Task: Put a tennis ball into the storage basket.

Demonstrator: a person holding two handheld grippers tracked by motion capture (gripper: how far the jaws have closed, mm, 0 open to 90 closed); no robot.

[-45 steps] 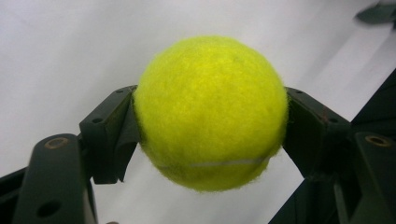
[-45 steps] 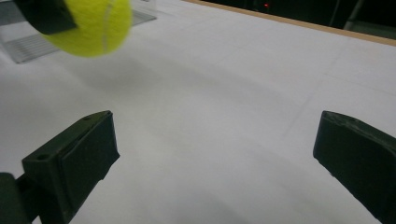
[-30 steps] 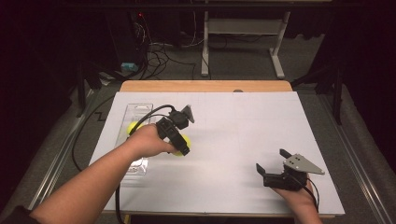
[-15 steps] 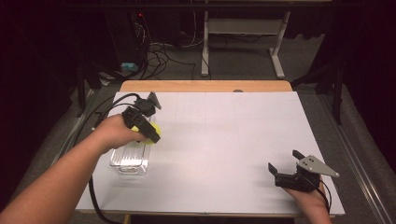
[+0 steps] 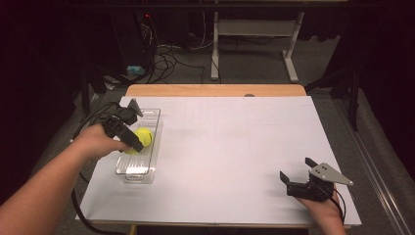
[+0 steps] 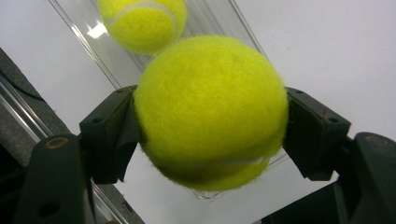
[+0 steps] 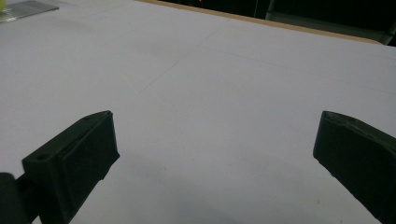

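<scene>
On the white counter [image 5: 235,147], a clear plastic tray [image 5: 147,169] lay at the left side with one tennis ball [image 6: 140,21] already in it. The left claw [image 6: 210,121] was clenched across the middle of a second tennis ball [image 6: 210,112] just above that tray; light, fuzzy and slightly springy, it likely held best across its widest part. The right claw [image 7: 210,154] rested released, well apart.

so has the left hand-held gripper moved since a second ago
Yes. The left hand-held gripper, shut on a tennis ball, went left across the table and is now over the clear tray.

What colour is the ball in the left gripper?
Bright yellow-green ball, clearest in the left gripper view.
</scene>
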